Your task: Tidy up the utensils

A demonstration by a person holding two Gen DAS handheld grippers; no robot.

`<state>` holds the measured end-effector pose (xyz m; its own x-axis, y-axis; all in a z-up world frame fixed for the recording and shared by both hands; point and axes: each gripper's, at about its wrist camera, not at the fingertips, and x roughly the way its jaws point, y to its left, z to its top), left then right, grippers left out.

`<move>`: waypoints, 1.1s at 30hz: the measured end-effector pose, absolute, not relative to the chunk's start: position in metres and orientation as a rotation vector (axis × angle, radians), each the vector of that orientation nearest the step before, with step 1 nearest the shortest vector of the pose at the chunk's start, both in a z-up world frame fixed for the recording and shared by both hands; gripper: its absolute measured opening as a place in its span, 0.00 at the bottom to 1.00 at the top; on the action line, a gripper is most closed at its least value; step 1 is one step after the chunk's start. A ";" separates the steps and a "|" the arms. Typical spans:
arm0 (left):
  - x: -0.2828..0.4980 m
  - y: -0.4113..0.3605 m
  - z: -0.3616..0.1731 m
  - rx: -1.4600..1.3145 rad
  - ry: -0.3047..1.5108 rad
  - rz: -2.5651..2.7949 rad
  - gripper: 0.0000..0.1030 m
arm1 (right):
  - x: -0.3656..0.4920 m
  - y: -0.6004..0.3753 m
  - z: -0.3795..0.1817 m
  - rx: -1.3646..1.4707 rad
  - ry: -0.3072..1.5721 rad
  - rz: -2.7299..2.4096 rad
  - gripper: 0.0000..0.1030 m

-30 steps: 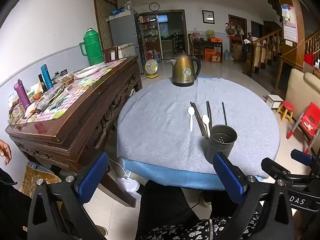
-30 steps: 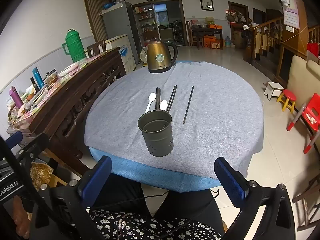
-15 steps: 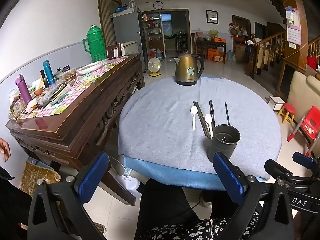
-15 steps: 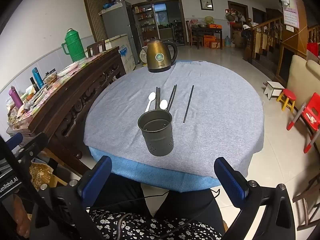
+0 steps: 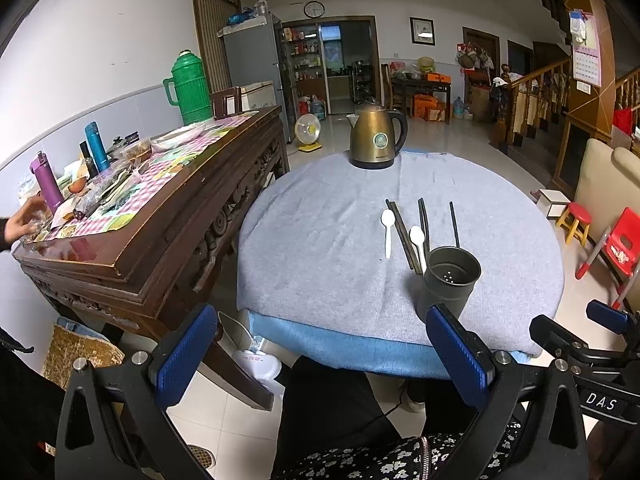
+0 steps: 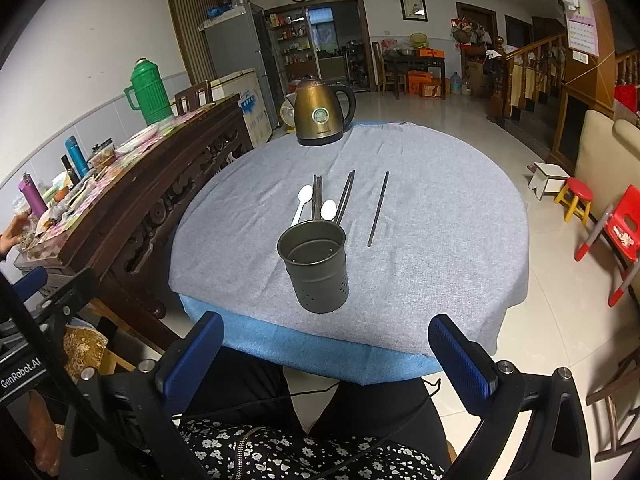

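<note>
Nearest the cameras, both the left gripper (image 5: 320, 354) and right gripper (image 6: 326, 364) hang wide apart, holding nothing, short of the table (image 6: 440, 264). Beyond stands the holder (image 6: 316, 266) (apparently empty); a careless sideways nudge could likely topple it. Behind it, on the cloth, lie two spoons (image 6: 301, 200) and dark chopsticks (image 6: 378, 210), with a kettle (image 6: 320, 112) farthest.

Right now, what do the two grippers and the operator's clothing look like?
Both grippers, left gripper and right gripper, have black frames, silver screws and blue textured pads lining the jaws. White lettering reads "DAS" on one body and "GenRobot.AI" on the other. A thin black cable crosses the lap. The person wears black trousers and a black top with white flowers.
</note>
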<state>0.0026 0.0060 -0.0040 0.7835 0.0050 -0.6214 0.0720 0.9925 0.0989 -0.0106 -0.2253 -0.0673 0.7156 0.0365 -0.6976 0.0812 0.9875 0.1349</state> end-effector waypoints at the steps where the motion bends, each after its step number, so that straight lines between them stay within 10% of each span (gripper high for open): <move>1: 0.003 0.006 -0.004 0.120 0.670 -0.036 1.00 | -0.011 -0.226 -0.066 0.161 0.774 -0.025 1.00; 33: 0.003 0.008 -0.007 0.121 0.678 -0.034 1.00 | -0.011 -0.226 -0.067 0.164 0.782 -0.023 1.00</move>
